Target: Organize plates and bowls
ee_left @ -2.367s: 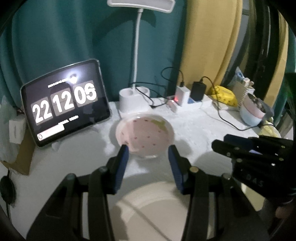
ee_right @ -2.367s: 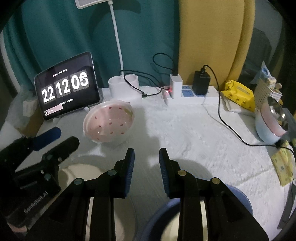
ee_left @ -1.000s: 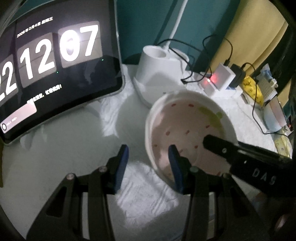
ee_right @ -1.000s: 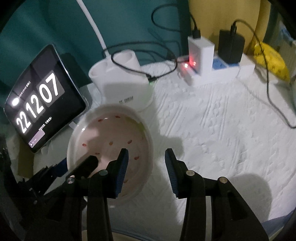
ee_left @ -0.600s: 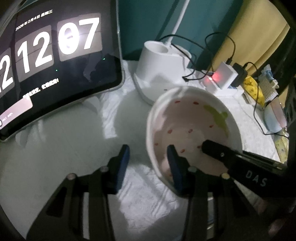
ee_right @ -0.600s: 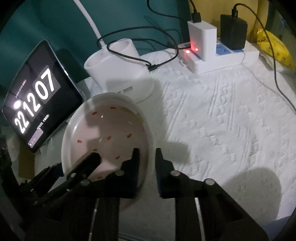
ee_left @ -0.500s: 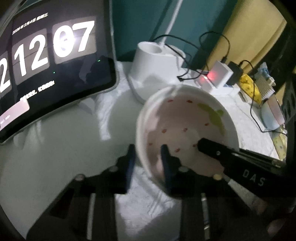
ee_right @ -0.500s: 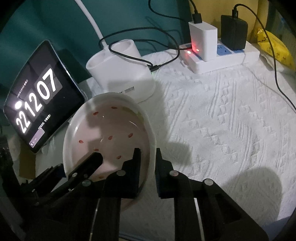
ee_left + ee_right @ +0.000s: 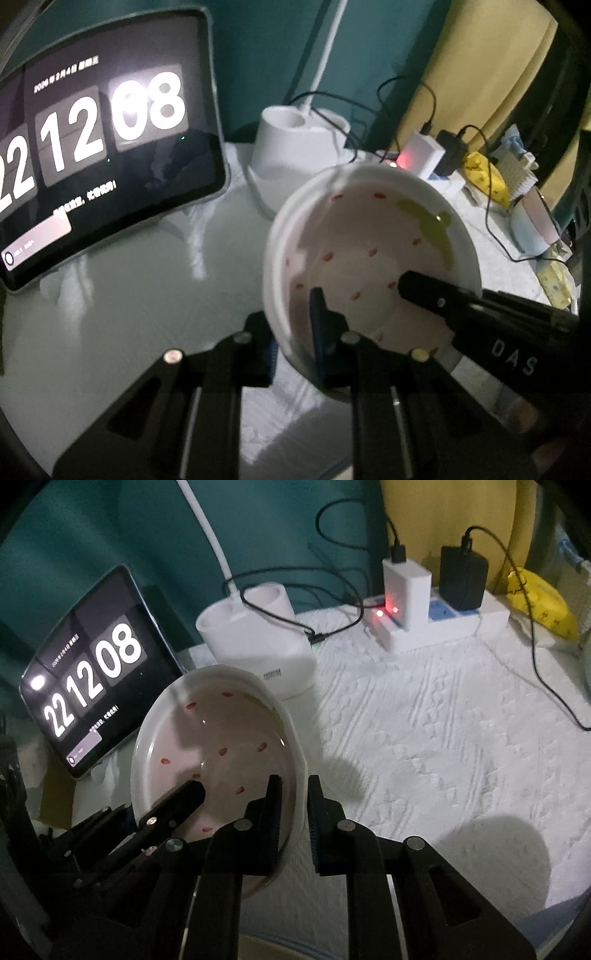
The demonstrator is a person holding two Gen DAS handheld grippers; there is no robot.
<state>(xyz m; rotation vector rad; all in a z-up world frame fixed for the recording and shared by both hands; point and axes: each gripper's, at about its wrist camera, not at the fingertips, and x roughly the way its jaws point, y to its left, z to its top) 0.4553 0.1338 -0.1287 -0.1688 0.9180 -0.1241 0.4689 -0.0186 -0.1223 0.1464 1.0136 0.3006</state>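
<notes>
A pink bowl (image 9: 369, 251) with red flecks and a white rim is held between both grippers over the white cloth. My left gripper (image 9: 295, 325) pinches its left rim, one pad inside and one outside, the jaws still closing. My right gripper (image 9: 294, 786) is shut on the opposite rim of the bowl (image 9: 221, 746), again one pad either side of the wall. Each view shows the other gripper's dark finger reaching into the bowl: the right gripper (image 9: 417, 284) and the left gripper (image 9: 188, 794). The bowl sits tilted and looks off the cloth; its underside is hidden.
A tablet (image 9: 85, 686) showing a clock leans at the back left. Behind the bowl stands a white lamp base (image 9: 258, 642), with a power strip (image 9: 424, 620) and cables to its right. A yellow bag (image 9: 535, 605) and another bowl (image 9: 535, 225) lie far right.
Both grippers went from open around the bowl's rims to shut on them. The bowl now looks closer, tilted and raised a little. The clock's last digits changed.
</notes>
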